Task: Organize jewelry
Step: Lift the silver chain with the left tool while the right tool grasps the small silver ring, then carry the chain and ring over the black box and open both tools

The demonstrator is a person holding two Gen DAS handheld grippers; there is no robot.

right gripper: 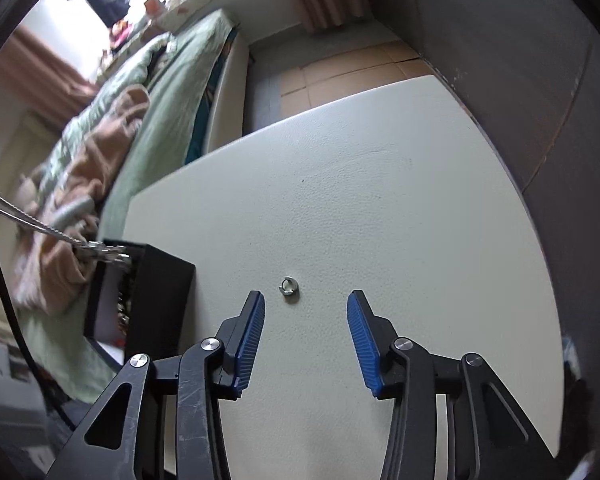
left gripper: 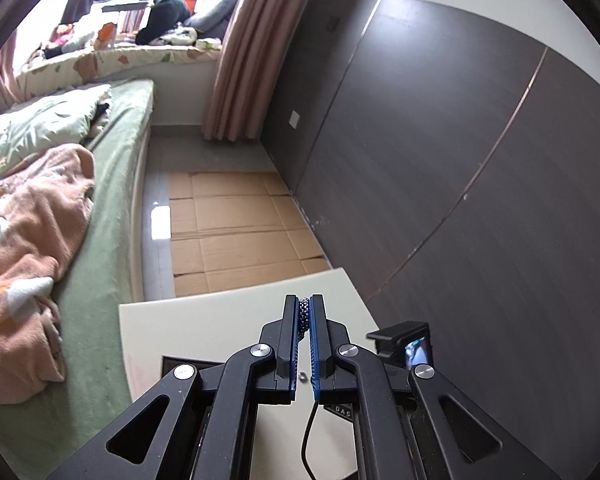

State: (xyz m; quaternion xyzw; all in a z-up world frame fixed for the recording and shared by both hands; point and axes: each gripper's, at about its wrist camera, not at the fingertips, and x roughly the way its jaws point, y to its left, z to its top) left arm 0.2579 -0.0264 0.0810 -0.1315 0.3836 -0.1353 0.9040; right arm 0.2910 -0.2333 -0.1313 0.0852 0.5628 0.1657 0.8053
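Silver ring [right gripper: 288,284] lies on the cream table [right gripper: 380,208], between the parted right gripper [right gripper: 306,320] pads, untouched; left gripper [left gripper: 305,312] clamps a beaded chain [left gripper: 304,314] above the black box [right gripper: 156,300].

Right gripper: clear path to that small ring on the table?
Probably yes. The ring lies alone on the bare table, just ahead of the right gripper, whose fingers stand apart; the black box sits off to the side.

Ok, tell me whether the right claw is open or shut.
Open: the right claw has its blue pads apart, with the small ring lying untouched ahead.
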